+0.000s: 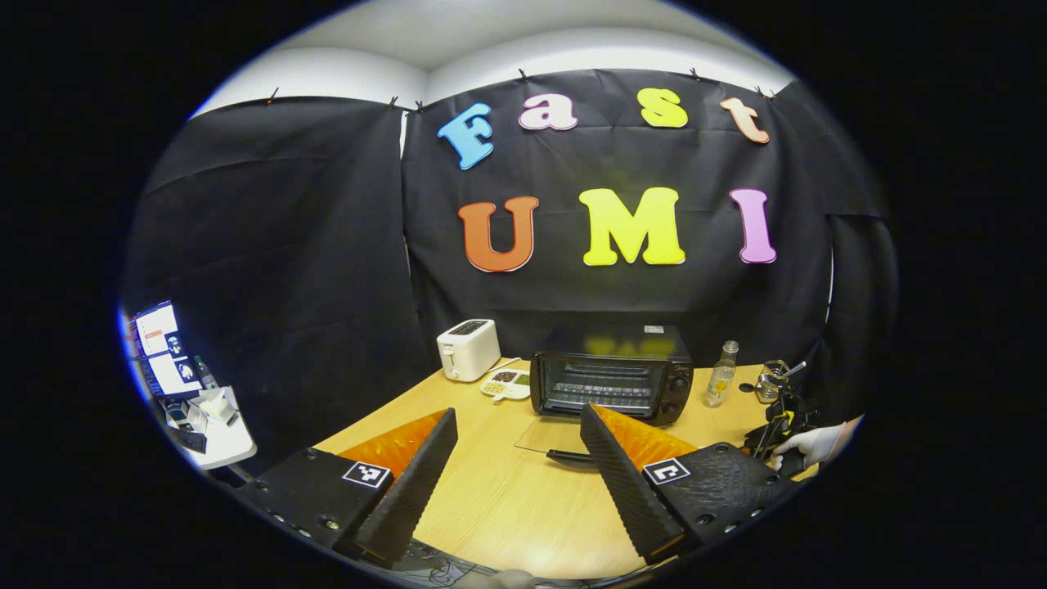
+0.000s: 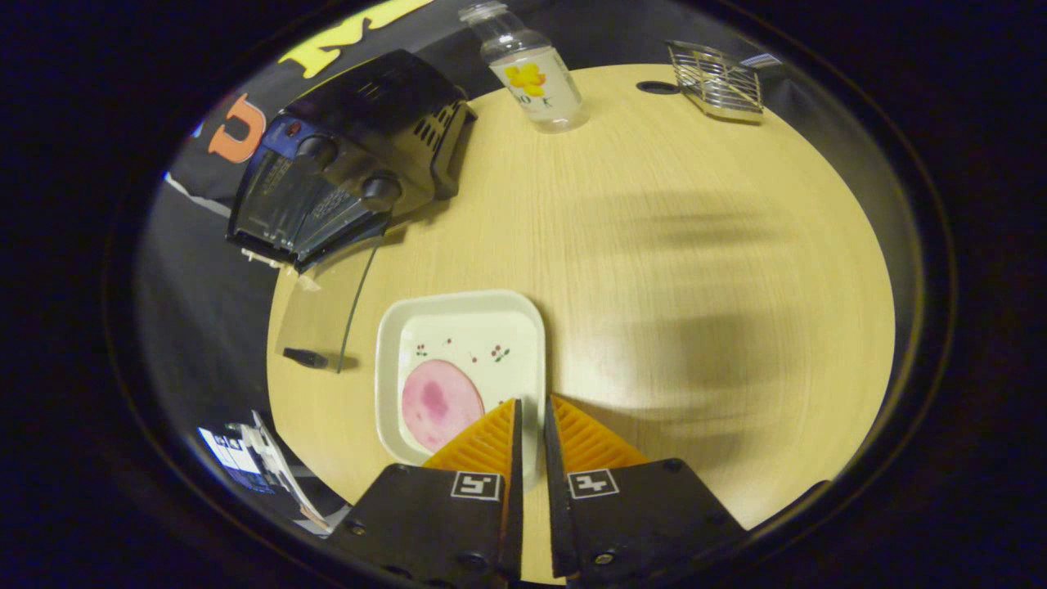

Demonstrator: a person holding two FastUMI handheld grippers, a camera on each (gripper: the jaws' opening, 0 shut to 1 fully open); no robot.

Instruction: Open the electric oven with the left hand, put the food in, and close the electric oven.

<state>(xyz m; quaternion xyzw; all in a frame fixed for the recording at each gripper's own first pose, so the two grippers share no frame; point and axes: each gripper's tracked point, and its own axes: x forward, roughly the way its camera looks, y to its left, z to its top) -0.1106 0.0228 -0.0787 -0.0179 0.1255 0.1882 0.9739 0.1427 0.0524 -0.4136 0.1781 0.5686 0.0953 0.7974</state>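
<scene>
The black electric oven point(image 1: 609, 383) stands at the back of the wooden table point(image 1: 507, 507). Its glass door point(image 1: 550, 432) lies folded down flat, with the dark handle point(image 1: 571, 456) nearest me. My left gripper point(image 1: 519, 413) hovers open in front of the door, holding nothing. In the right gripper view, a white square plate point(image 2: 474, 331) carries a pink slice of ham point(image 2: 440, 403). My right gripper point(image 2: 533, 405) is shut on the plate's right rim. The oven point(image 2: 343, 172) sits up and to the left of the plate, with its open door's handle point(image 2: 304, 357) close by.
A white toaster point(image 1: 468, 349) and a small divided dish point(image 1: 507, 383) stand left of the oven. A clear bottle point(image 2: 536, 74) stands to its right, with a wire rack point(image 2: 718, 78) beyond. A gloved hand point(image 1: 814, 442) shows at the table's right edge. A side table with screens point(image 1: 164, 360) is far left.
</scene>
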